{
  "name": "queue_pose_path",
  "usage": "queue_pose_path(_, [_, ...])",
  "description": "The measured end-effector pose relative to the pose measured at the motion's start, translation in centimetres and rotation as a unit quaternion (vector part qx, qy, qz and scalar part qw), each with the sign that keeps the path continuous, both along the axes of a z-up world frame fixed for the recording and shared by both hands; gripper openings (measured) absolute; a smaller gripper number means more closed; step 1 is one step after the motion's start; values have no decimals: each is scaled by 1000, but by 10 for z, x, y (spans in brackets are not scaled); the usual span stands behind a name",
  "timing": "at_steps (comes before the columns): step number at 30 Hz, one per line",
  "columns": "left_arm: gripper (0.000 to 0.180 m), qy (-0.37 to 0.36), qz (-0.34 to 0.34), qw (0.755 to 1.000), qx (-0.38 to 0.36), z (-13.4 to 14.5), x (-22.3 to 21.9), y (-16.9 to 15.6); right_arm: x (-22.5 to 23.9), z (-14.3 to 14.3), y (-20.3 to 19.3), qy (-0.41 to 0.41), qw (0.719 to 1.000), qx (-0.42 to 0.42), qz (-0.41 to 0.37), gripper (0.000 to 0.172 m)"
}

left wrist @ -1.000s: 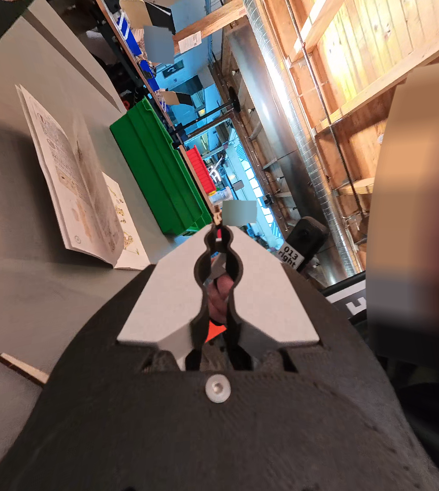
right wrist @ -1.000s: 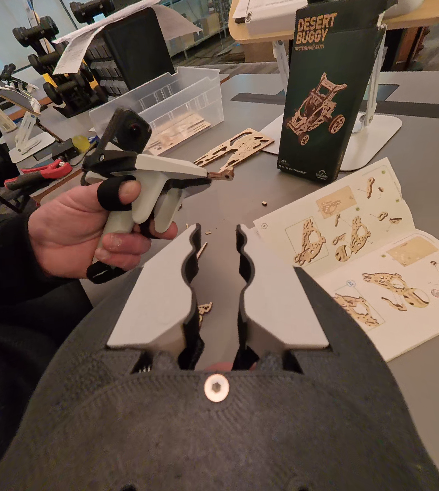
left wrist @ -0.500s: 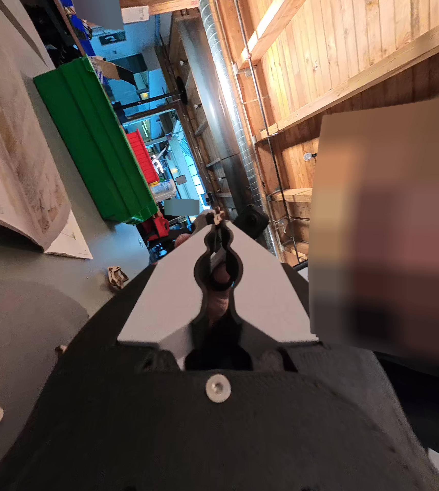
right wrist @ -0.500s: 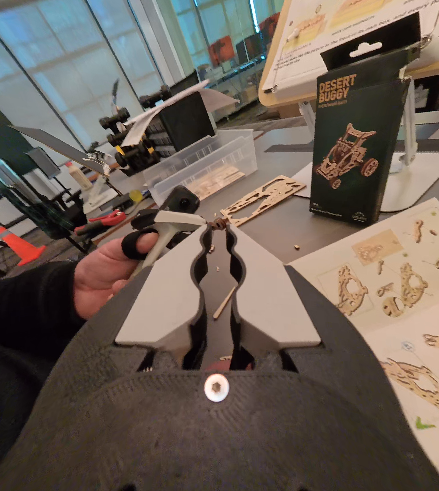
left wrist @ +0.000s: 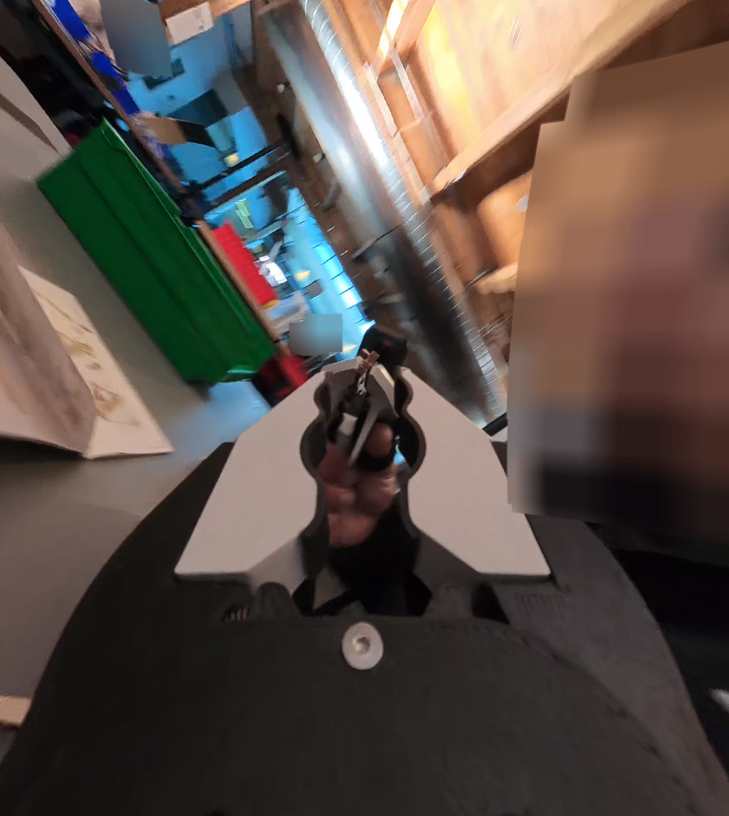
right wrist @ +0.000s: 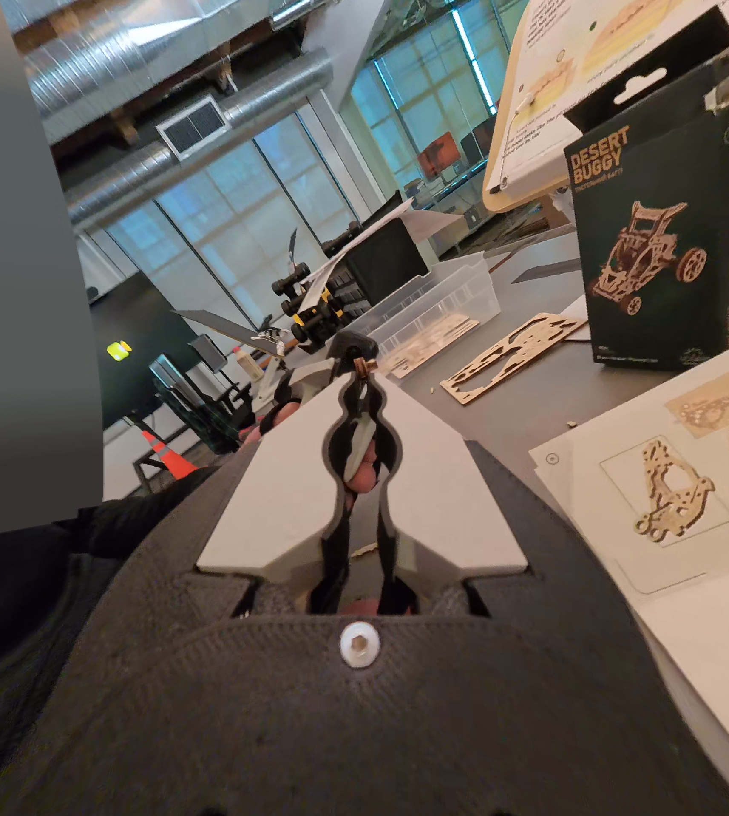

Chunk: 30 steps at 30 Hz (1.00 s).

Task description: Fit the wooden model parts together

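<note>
The right gripper (right wrist: 361, 383) was closed at its tips on a small wooden part (right wrist: 363, 365), and its pads seemed to press on the part's lower end. The left gripper (left wrist: 364, 375), facing it, was opened wide in the left wrist view, and the same part (left wrist: 367, 356) stood just beyond its tips; I could not tell if its fingers touched it. So the part was in the air between the two grippers, above the table (right wrist: 530, 397).

I judged the step as a handover or a regrasp of this one part, not yet a joining. The next move would need the left gripper to take a mating piece, or to grip the part again, with exact alignment, because the part was tiny.

Farther off lay the manual (right wrist: 663, 485), the cut-out sheet (right wrist: 512, 357), a clear tray (right wrist: 442, 300) and the box (right wrist: 658, 247).
</note>
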<state>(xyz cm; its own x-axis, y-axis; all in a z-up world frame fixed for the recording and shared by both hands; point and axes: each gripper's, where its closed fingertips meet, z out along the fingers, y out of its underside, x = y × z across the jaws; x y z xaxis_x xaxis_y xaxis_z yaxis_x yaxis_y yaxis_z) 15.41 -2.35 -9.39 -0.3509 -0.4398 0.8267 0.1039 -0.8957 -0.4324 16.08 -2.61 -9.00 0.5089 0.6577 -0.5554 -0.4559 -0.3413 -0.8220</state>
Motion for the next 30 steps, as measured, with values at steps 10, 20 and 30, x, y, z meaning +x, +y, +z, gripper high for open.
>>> queue_pose_path(10, [9, 132, 44, 961, 237, -3, 9, -12, -2, -4, -4, 62, 996, -41, 43, 1])
queue_pose_path(20, [2, 165, 95, 941, 280, -7, 8, -7, 1, -15, 3, 70, 995, -67, 20, 11])
queue_pose_path(30, [1, 224, 168, 908, 313, -16, -5, 16, -3, -29, 2, 0, 997, -73, -6, 24])
